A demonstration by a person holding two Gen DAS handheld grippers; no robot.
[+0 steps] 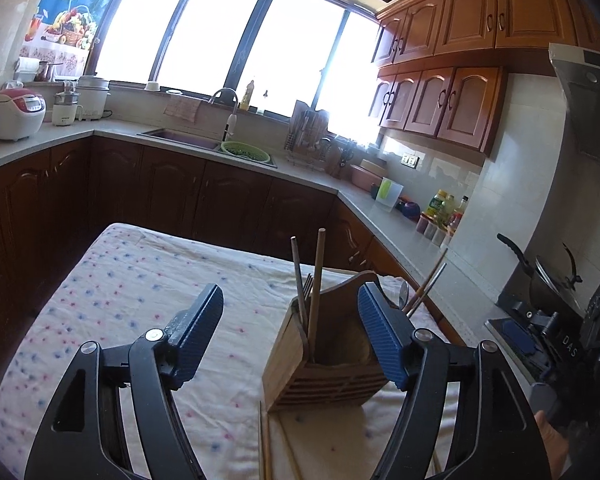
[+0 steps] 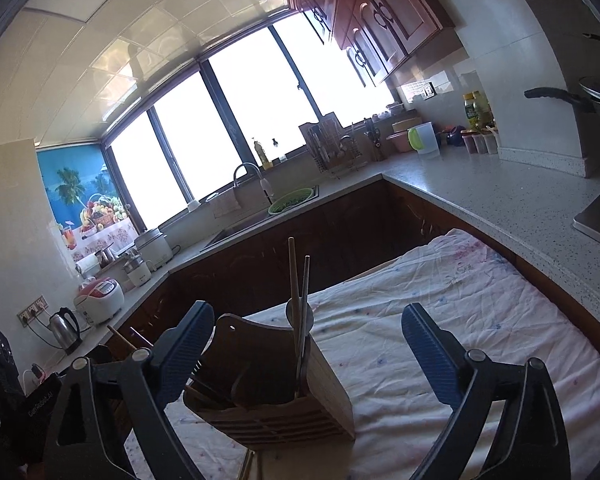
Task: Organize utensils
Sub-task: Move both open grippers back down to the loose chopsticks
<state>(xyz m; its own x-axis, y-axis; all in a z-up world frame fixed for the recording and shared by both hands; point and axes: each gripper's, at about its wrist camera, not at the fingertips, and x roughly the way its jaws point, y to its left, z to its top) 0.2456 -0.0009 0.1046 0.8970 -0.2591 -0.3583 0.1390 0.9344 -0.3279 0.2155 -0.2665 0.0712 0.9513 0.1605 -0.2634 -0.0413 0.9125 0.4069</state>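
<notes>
Wooden holder (image 1: pixel 324 354) upright on flowered cloth (image 1: pixel 140 280), near right edge of table; slatted base, tall arched back; two chopsticks (image 1: pixel 312 280) upright in front slot, fork tines and a spoon bowl just visible behind; more sticks leaning out on far side. Loose chopsticks (image 1: pixel 266 440) flat on cloth just in front of holder. Left gripper (image 1: pixel 290 320) released, jaws wide, nothing between pads; right gripper (image 2: pixel 308 348) likewise wide, empty, holder at its left finger. Next step, judged: pinch loose sticks near mid-length; lift level; tip upright over an open slot; avoid knocking holder.
</notes>
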